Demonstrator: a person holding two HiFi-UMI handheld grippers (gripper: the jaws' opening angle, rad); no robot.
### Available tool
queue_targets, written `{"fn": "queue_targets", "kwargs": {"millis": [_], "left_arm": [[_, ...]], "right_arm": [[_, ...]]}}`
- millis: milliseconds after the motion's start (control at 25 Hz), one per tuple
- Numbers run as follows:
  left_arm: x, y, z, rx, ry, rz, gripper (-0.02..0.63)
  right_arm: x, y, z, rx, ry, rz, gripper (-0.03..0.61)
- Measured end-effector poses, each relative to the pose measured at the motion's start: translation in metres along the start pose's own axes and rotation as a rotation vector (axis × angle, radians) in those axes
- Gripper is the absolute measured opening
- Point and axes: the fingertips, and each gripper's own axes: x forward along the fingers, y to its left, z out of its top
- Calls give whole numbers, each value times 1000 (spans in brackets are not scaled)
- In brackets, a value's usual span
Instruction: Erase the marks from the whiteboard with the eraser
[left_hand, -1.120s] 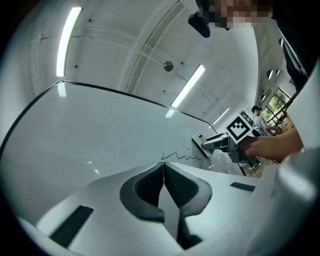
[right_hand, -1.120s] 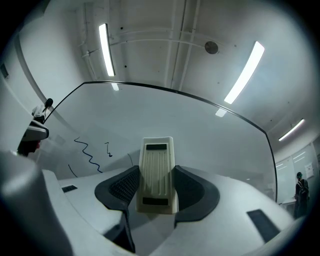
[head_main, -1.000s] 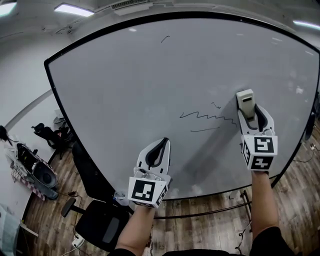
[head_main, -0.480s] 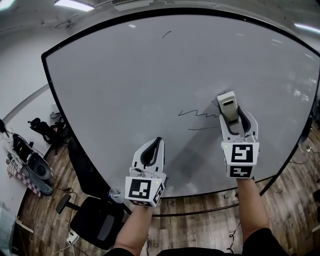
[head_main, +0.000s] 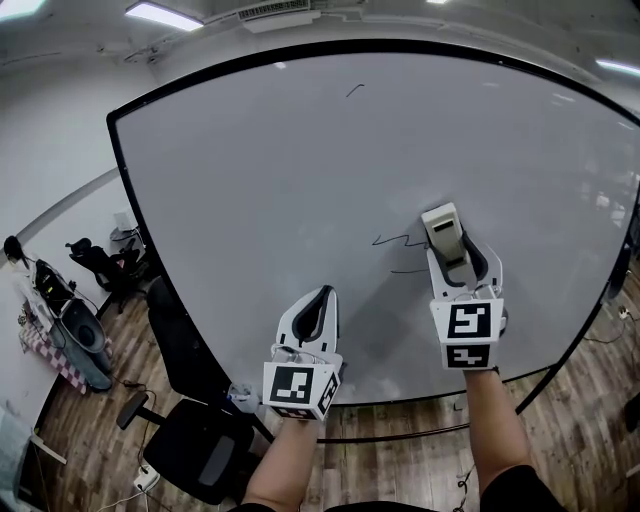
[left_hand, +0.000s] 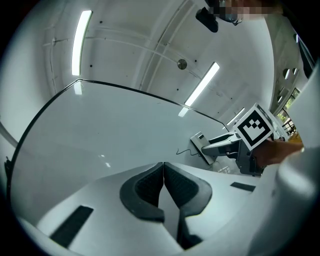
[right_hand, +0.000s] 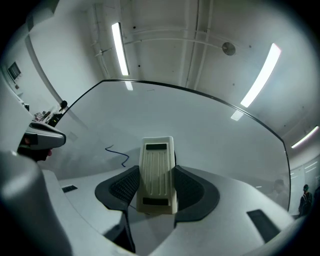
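**Right tongs** (head_main: 452, 260): clenched on a cream eraser (head_main: 442, 230), gripped by its rear half.
**Eraser:** its long axis is in line with the tongs, and its front end points away from the hand, up the whiteboard (head_main: 280, 180).
**Marks:** a dark squiggle (head_main: 393, 241) lies just left of the eraser's front end, with a shorter stroke (head_main: 408, 270) beneath it. A small tick (head_main: 355, 90) sits far ahead of both tongs.
**Left tongs** (head_main: 322, 300): closed tip to tip, holding nothing, to the left of the right pair and nearer the person.
**Left gripper view only:** the eraser is seen side-on, lying flat along the board.
**Right gripper view only:** the eraser's ribbed back is visible, with the squiggle's tail to its left.
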Motion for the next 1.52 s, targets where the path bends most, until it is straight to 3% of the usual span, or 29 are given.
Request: {"fn": "queue_targets", "kwargs": {"millis": [280,600,760,880,1040,1280,1520], "left_arm": [[-13,15,5,11,13,27,21],[-36,53,13,31,28,115,21],[-40,68,7,23,44,157,21],[-37,68,3,17,43,149,21],[-16,48,-1,33,38,90,21],[11,11,-4,19,21,17,21],[34,-31,-9,-15,20,-61,21]], "right_arm": [[7,71,21,-72,-4,131,242],[12,147,35,-195,24,297,242],[10,162,37,-192,0,333,244],[-2,142,39,-135,-51,287,244],[-17,74,33,-63,-74,149,245],[-33,-23,-16,24,11,-19,245],[-53,-92,-64,86,70,-138,247]]}}
